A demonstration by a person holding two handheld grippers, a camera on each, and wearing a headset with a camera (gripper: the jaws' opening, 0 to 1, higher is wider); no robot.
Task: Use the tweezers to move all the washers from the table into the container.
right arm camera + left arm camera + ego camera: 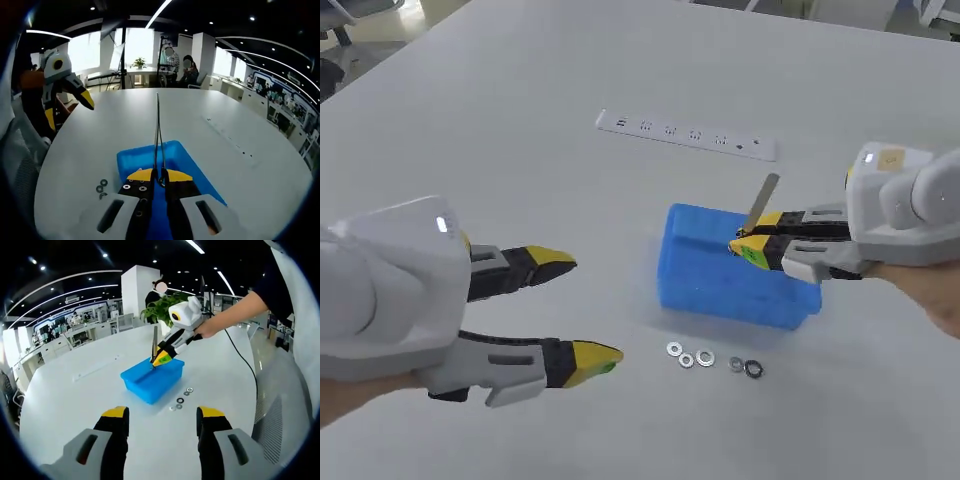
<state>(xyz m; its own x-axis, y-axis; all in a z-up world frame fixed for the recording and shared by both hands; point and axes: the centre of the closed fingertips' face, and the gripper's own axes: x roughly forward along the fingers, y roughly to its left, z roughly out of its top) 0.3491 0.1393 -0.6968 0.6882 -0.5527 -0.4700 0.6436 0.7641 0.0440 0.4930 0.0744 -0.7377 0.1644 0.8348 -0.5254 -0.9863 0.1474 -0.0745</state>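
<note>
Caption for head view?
Right gripper holds metal tweezers over blue plastic container; metal washers lie beside it on white table.

tweezers (763, 203): near-upright over container (720, 292) | container: blue, open | washers (705, 358): 5, row beside container

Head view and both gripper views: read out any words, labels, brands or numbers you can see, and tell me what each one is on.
No text is legible in any view.
Power strip: small marks beside the sockets, too small to read.
Right gripper: a small orange mark on its white housing, too blurred to read.
Container: plain blue, no label visible.
</note>
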